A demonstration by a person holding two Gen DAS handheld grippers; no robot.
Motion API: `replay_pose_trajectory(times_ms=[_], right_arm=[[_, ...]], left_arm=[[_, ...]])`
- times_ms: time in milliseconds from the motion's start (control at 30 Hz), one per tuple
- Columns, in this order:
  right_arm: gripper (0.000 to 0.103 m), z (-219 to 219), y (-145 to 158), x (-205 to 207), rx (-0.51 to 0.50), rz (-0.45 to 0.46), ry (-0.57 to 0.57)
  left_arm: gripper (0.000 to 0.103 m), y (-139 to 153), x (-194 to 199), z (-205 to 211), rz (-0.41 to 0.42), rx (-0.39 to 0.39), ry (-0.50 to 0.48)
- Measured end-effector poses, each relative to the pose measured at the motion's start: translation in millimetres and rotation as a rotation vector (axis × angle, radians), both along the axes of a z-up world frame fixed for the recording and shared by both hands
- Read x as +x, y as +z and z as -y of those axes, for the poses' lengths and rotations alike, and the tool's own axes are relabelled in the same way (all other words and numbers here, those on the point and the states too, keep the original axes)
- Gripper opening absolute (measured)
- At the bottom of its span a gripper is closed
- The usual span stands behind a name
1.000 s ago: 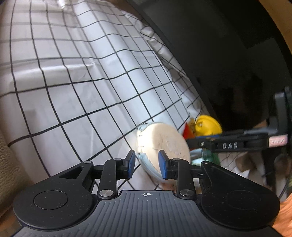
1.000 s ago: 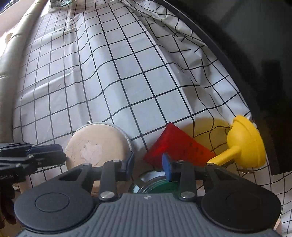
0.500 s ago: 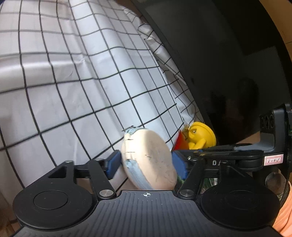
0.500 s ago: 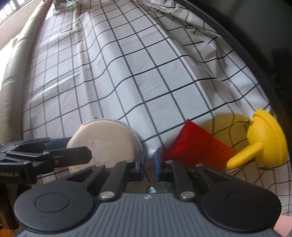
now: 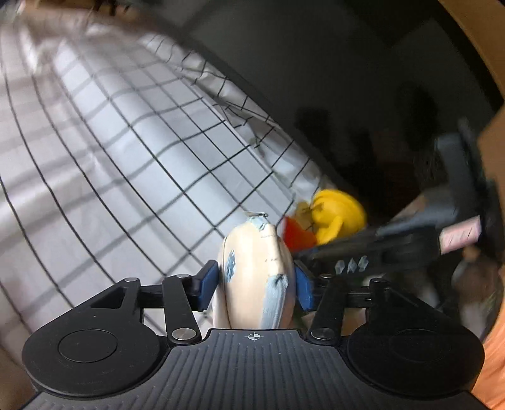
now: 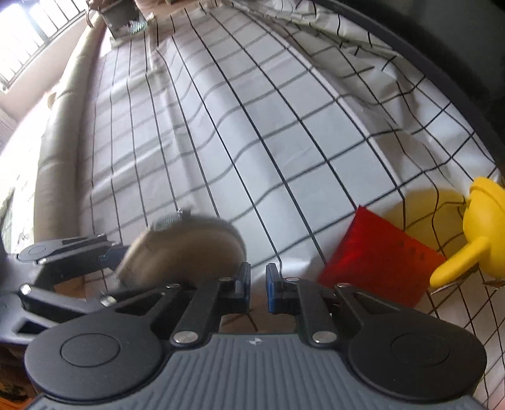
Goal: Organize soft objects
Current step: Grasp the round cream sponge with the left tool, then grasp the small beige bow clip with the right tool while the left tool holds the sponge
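Observation:
My left gripper [image 5: 255, 285] is shut on a round cream pouch [image 5: 252, 277] with worn blue trim, held on edge above the checked cloth. The pouch shows blurred in the right wrist view [image 6: 183, 249], with the left gripper [image 6: 104, 255] at the lower left. My right gripper [image 6: 258, 284] has its blue pads almost together, with a narrow gap and nothing visible between them. A red cup [image 6: 378, 255] and a yellow plunger-shaped toy [image 6: 473, 227] lie to its right; both also show in the left wrist view, the cup [image 5: 296, 236] and the toy [image 5: 337, 214].
A white cloth with black grid lines [image 6: 252, 126] covers the surface. A beige cushioned edge [image 6: 60, 151] runs along the left. A dark curved rim [image 5: 284, 104] bounds the cloth on the right. A container [image 6: 126, 19] stands at the far end.
The left gripper has closed on the cream pouch and lifted it on edge. The right gripper has closed and pulled back; the green-lidded item under it is no longer in view.

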State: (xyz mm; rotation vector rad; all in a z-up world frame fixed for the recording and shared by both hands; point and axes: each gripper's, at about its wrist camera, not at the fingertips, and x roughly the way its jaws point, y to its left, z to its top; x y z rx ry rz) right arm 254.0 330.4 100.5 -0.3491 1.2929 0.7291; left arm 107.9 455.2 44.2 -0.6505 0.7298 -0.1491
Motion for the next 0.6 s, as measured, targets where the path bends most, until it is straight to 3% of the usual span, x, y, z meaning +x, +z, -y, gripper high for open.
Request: replay_pose_trajectory(times_ms=[100, 267, 333, 500, 600], right_arm=[[0.012, -1.9, 14.4, -4.0, 0.001, 0.073, 0.016], [0.017, 1.9, 42.2, -25.3, 0.002, 0.182, 0.111], [0.027, 4.3, 46.1, -44.4, -0.005, 0.202, 0.185], [0.028, 12.9, 38.2, -95.9, -0.045, 0.235, 0.332], [0.028, 18.9, 25.1, -117.8, -0.066, 0.276, 0.354]], left_arm=[[0.045, 2.2, 0.5, 10.2, -0.031, 0.137, -0.004], [0.045, 1.3, 3.0, 7.8, -0.055, 0.12, 0.005], [0.045, 1.9, 3.6, 0.7, -0.074, 0.1, 0.014], [0.045, 13.4, 2.9, -8.1, -0.076, 0.222, 0.054], [0.045, 13.9, 7.2, -5.8, -0.101, 0.242, 0.024]])
